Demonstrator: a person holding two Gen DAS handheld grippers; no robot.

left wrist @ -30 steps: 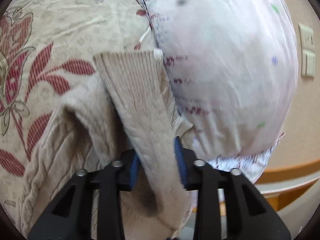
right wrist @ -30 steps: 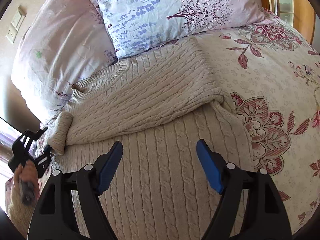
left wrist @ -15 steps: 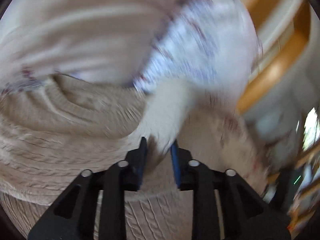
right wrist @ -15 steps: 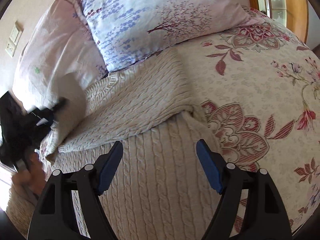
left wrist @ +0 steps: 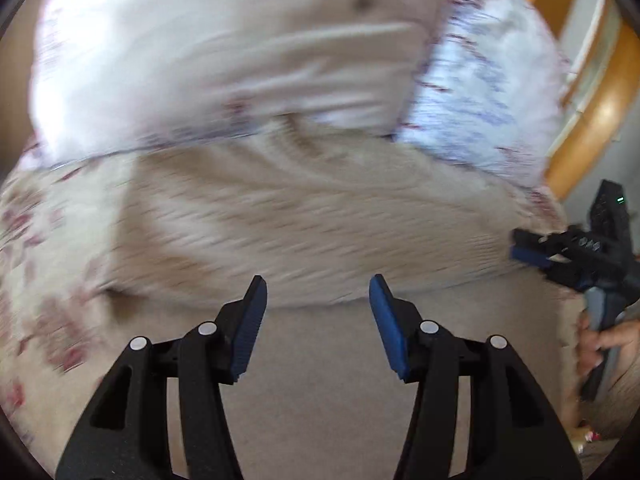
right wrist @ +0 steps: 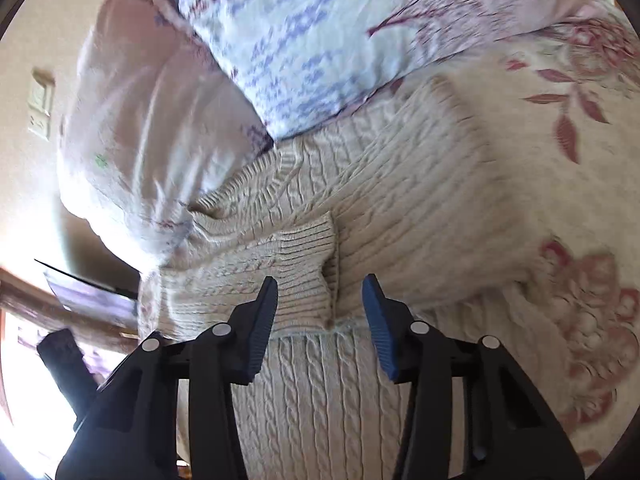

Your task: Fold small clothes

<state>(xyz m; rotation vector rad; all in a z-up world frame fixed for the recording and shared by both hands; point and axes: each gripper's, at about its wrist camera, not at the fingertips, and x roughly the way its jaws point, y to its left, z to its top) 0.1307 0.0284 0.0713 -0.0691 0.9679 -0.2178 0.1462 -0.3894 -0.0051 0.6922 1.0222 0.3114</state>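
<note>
Nearest, the right gripper (right wrist: 320,300) stands spread and empty above the sweater (right wrist: 320,400), which lies flat on the bedspread (right wrist: 560,200), and the left gripper (left wrist: 316,304) is likewise spread and empty over the same knit, though that view is blurred. Just ahead, 1 ribbed cuff (right wrist: 308,264) rests across the chest with both sleeves apparently folded in, and 2 pillows (right wrist: 280,40) touch the collar end beyond. Judgement: for the next fold, pinch the near hem at both corners, lift evenly, and land it short of the pillows.
</note>
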